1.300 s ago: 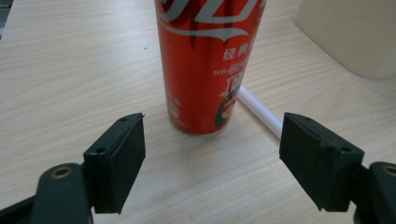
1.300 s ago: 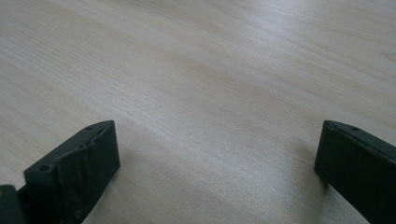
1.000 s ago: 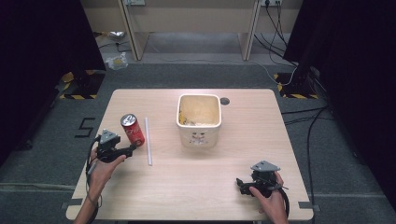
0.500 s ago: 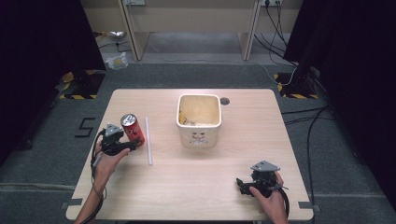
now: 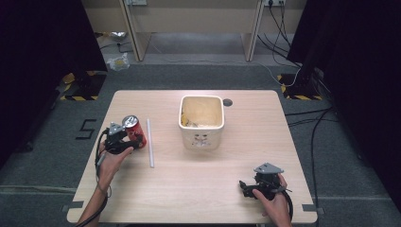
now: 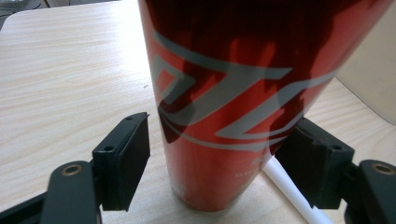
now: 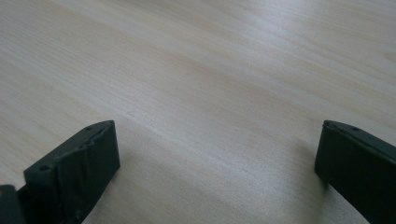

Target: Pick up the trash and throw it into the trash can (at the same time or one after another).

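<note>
A red drink can (image 5: 134, 129) stands upright on the left of the wooden table (image 5: 198, 189). My left gripper (image 5: 135, 140) is open around it: in the left gripper view the can (image 6: 233, 102) stands between the two black jaws, with a small gap on each side. A white straw (image 5: 150, 142) lies just right of the can, and its end (image 6: 289, 191) shows by the right jaw. My right gripper (image 5: 245, 186) rests near the front right edge, open, with bare wood (image 7: 215, 116) between its jaws.
A cream square bucket (image 5: 201, 122) with a printed face stands at the table's middle back, with scraps inside. A small dark round spot (image 5: 228, 101) lies behind it. Cables and yellow-black floor markers lie on the grey carpet around the table.
My left gripper has moved forward and right to the can, so that its jaws now stand on either side of it. The right gripper has stayed in place.
</note>
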The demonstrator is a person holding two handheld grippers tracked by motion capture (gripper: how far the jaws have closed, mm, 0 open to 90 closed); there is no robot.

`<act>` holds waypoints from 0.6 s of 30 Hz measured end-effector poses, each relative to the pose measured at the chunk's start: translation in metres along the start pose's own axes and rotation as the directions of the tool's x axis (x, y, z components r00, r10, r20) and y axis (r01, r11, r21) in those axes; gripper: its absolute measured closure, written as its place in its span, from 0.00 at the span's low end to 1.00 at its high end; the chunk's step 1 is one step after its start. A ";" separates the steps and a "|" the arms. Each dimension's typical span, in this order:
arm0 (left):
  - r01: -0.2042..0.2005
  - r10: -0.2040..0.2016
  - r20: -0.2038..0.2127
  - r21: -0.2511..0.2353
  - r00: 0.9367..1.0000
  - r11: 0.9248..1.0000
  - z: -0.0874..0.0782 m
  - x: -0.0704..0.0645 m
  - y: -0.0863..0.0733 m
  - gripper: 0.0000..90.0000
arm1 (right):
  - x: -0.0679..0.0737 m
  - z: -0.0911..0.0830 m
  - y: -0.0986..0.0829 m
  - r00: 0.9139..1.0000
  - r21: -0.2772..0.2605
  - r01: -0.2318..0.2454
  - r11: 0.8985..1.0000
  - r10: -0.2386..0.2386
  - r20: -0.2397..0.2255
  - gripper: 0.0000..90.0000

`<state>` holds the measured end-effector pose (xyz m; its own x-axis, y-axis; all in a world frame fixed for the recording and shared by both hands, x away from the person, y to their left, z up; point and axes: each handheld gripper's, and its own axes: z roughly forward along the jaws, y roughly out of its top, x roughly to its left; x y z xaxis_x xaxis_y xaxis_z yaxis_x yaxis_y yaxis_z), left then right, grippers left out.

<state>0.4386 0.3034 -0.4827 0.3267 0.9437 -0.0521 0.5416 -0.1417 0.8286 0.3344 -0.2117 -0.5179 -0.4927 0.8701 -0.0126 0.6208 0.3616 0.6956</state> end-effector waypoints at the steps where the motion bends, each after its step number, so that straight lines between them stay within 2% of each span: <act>1: 0.000 0.000 0.001 -0.001 1.000 1.000 0.001 0.000 0.000 0.30 | 0.000 0.000 0.000 1.000 0.000 -0.001 1.000 0.001 -0.001 0.00; 9: -0.021 0.021 0.000 -0.006 1.000 1.000 0.005 -0.002 0.003 0.37 | 0.000 0.000 0.000 1.000 -0.001 0.000 1.000 0.000 -0.003 0.00; 18: -0.038 0.038 0.006 -0.017 0.999 0.999 -0.008 -0.003 0.010 0.37 | 0.000 0.000 0.000 1.000 -0.001 -0.001 1.000 0.001 -0.003 0.00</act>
<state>0.4372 0.3018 -0.4698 0.3515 0.9359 -0.0237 0.5159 -0.1725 0.8391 0.3344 -0.2112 -0.5181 -0.4938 0.8695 -0.0098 0.6208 0.3604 0.6962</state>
